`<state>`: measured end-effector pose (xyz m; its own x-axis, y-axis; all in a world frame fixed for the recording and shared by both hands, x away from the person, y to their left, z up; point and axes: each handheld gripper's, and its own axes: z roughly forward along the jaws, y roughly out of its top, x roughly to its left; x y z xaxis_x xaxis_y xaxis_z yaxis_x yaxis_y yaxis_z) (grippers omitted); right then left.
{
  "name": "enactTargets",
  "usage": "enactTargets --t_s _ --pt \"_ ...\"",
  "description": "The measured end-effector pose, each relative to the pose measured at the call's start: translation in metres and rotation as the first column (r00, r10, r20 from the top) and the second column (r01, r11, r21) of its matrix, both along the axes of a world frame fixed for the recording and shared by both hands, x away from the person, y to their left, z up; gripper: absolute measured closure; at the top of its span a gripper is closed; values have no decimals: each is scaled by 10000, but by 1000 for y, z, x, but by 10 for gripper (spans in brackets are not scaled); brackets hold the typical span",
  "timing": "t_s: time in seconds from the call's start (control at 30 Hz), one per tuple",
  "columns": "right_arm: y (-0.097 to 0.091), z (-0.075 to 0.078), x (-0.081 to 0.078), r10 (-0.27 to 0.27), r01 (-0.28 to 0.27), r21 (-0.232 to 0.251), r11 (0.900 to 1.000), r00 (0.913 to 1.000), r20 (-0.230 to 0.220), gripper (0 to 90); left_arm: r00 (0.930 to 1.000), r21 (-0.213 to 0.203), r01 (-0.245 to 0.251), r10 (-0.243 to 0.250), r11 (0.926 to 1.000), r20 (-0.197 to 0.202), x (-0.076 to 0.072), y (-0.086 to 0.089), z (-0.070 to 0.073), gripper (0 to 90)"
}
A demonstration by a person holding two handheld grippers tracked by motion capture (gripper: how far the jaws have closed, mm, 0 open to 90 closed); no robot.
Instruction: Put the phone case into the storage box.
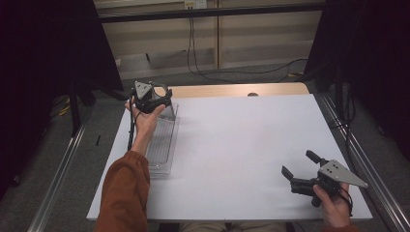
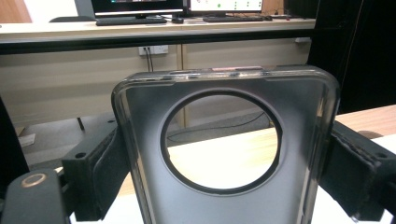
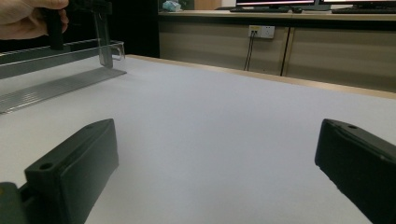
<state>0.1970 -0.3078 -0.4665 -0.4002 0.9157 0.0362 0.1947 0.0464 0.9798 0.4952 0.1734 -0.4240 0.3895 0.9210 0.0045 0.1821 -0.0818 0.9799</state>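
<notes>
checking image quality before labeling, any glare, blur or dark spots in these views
High view: dim, black at both sides, white table evenly lit. Left gripper view: the clear container shows glare streaks along its top rim, background sharp. Right gripper view: near jaws soft, slightly blurred.

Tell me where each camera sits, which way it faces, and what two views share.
High view: above the person's side, looking forward and down on the white table; both forearms, left gripper and right gripper show.
Left gripper view: rides the left gripper, facing the far desks; its fingers clamp a clear tray's end wall with a round hole.
Right gripper view: low over the table, looking across it; open fingers.
Shared: the high and right gripper views both show the clear tray.
</notes>
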Motion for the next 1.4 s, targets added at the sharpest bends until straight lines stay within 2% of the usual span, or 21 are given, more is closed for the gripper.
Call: enactTargets --t_s 0.03,0.07,0.13,0.23,0.3,0.33,0.43,0.53,0.83,1.03,1.13,1.2,1.23,1.3,1.4 --pt "0 0 0 9 -9 11 10000 10000 -8 0 10000 20 -82 82 10000 -42 0 0 0 114" --pt "0 0 0 14 -14 17 10000 10000 -14 0 10000 -170 -21 22 9999 17 1 -1 -2 114" --pt "0 0 0 4 -4 -4 10000 10000 56 0 10000 -7 -82 82 10000 -5 1 -2 -2 113" --pt "0 0 0 -2 2 5 10000 10000 49 0 10000 20 -47 47 10000 -48 2 -3 -5 114" --pt "0 0 0 10 -10 25 10000 10000 45 0 10000 15 3 -3 10000 -10 3 -3 -6 113" --pt "0 0 -1 9 -9 26 10000 10000 44 0 10000 -154 32 -32 9999 -20 4 -3 -7 113" --pt "0 0 -1 27 -27 27 10000 10000 41 0 9999 -123 97 -98 9999 -49 5 0 -7 112" --pt "0 0 -1 15 -15 21 10000 10000 36 0 9999 -24 28 -29 10000 -162 4 1 -7 110" --pt "1 0 0 90 -90 11 10000 10000 -40 0 9987 -249 -153 140 9996 -498 2 5 -3 101" --pt "1 0 0 95 -95 24 10000 9999 -38 0 9990 -118 -246 242 9996 -378 1 3 -1 90" --pt "2 0 0 129 -129 46 9999 9999 -47 0 9991 -331 -253 241 9991 -358 -1 5 3 67" --pt "2 -1 0 82 -82 70 9999 10000 -57 0 9992 -378 -180 167 9991 -353 0 6 4 78" --pt "1 -1 0 107 -106 70 9999 9999 -74 0 9991 -320 -169 156 9993 -387 -1 5 4 106" --pt "1 0 0 69 -68 97 9999 9999 -91 0 9993 -210 -149 142 9997 -340 0 3 4 105" --pt "1 -1 0 82 -81 69 9999 9999 -81 0 9966 -277 -681 667 9973 -478 -1 0 4 108"
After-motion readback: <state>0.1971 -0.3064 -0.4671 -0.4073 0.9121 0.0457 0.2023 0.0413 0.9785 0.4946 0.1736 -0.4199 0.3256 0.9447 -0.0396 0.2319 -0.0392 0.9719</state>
